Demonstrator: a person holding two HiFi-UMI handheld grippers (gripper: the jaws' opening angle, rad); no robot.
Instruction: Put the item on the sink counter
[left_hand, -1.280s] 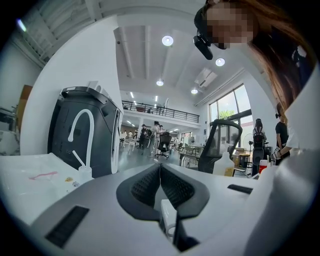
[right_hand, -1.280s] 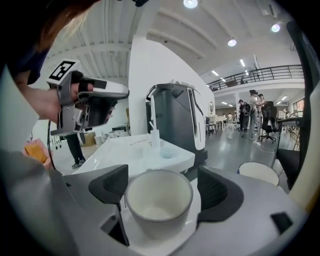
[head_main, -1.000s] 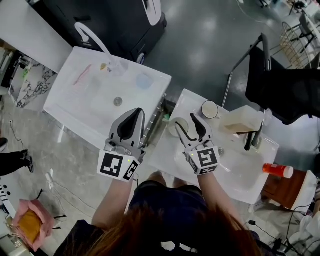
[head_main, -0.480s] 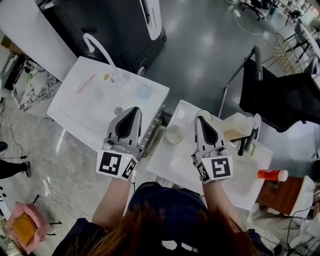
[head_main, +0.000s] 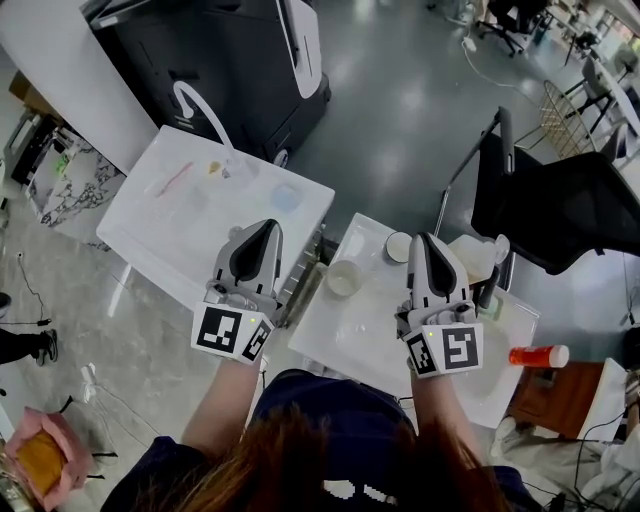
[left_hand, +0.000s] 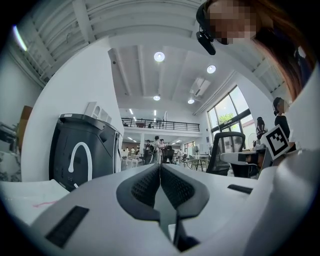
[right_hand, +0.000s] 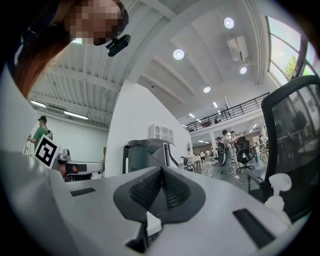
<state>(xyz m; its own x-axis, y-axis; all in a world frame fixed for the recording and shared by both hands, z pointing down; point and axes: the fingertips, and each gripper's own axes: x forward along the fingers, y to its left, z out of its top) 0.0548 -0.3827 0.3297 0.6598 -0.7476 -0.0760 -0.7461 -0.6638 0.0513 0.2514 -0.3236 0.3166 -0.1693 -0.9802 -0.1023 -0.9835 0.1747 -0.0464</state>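
Observation:
A small pale cup (head_main: 343, 277) stands upright on the white sink counter (head_main: 350, 335), near its left end. My right gripper (head_main: 430, 240) is shut and holds nothing; it hangs over the counter to the right of the cup, clear of it. In the right gripper view its jaws (right_hand: 161, 171) meet pad to pad with nothing between them. My left gripper (head_main: 267, 229) is also shut and holds nothing, over the near edge of the neighbouring white sink table (head_main: 150, 225). The left gripper view shows its pads (left_hand: 160, 167) pressed together.
A round lidded jar (head_main: 399, 246), a white spray bottle (head_main: 492, 251) and a black faucet (head_main: 492, 288) are at the counter's back right. An orange bottle (head_main: 538, 356) lies at far right. A white curved faucet (head_main: 205, 115), a black machine (head_main: 215, 50) and a black chair (head_main: 570, 210) stand beyond.
The right gripper was open around the cup a second ago; it has drawn away to the right and shut, leaving the cup on the counter. The left gripper has barely moved.

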